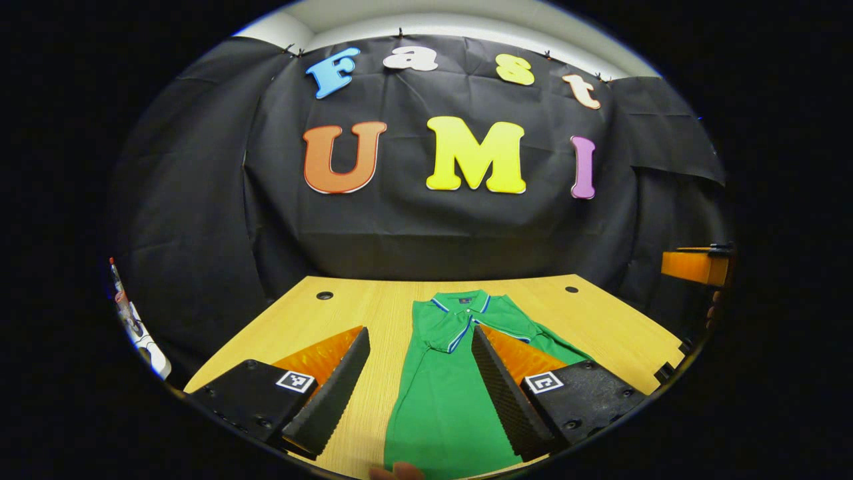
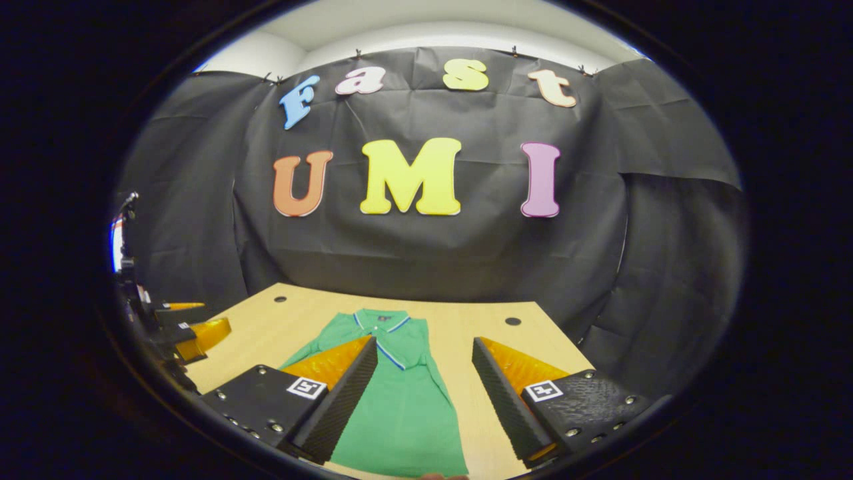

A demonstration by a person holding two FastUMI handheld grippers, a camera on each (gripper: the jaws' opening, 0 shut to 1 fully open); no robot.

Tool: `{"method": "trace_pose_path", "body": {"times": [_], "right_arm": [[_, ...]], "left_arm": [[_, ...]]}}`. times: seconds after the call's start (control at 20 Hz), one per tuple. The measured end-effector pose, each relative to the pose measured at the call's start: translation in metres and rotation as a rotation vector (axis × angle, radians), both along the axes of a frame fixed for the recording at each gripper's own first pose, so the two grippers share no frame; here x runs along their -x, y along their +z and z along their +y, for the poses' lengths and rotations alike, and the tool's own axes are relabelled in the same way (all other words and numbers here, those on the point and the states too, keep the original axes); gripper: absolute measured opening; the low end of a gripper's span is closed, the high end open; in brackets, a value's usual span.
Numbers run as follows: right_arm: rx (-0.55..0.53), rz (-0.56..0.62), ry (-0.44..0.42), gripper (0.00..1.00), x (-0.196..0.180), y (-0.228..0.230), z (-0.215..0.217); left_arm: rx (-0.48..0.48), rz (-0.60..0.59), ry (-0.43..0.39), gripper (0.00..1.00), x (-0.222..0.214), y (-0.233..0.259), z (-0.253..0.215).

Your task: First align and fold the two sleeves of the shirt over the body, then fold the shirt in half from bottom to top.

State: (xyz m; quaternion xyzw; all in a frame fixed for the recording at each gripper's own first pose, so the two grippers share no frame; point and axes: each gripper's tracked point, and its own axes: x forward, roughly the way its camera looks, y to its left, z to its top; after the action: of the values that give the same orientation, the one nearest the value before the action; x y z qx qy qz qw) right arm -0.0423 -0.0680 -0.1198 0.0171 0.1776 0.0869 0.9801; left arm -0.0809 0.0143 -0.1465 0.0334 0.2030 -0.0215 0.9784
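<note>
While both tongs gape empty, green shirt (image 1: 443, 393) lies on wooden table (image 1: 320, 320) — sleeves folded

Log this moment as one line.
shirt: flat on table, sleeves appear folded | left gripper: open, above | right gripper: open, above

Green polo shirt (image 1: 440, 393) flat, sleeves folded in.

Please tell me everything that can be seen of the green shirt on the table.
The green shirt is a polo of soft knit-looking fabric, its collar and sleeve edges trimmed in blue and white. It lies flat on the wooden table, collar toward the booth's wall. It looks narrow, with one sleeve folded over the chest. Neither gripper touches it; both hover above with fingers apart.
</note>
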Motion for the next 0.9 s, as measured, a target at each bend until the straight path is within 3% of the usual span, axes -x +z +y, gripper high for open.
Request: {"method": "trace_pose_path", "body": {"times": [0.2, 0.35, 0.9], "right_arm": [[0.024, 0.056, -0.013, 0.93, 0.034, -0.026, -0.008], [0.039, 0.117, -0.018, 0.93, 0.058, -0.057, -0.011], [0.021, 0.483, -0.055, 0.93, 0.116, -0.198, -0.029]], "left_arm": [[-0.004, 0.044, 0.001, 0.99, 0.043, -0.013, 0.003], [-0.003, 0.145, 0.032, 0.99, 0.074, -0.047, 0.017], [0.033, 0.455, 0.141, 1.0, 0.135, -0.147, 0.041]]}}
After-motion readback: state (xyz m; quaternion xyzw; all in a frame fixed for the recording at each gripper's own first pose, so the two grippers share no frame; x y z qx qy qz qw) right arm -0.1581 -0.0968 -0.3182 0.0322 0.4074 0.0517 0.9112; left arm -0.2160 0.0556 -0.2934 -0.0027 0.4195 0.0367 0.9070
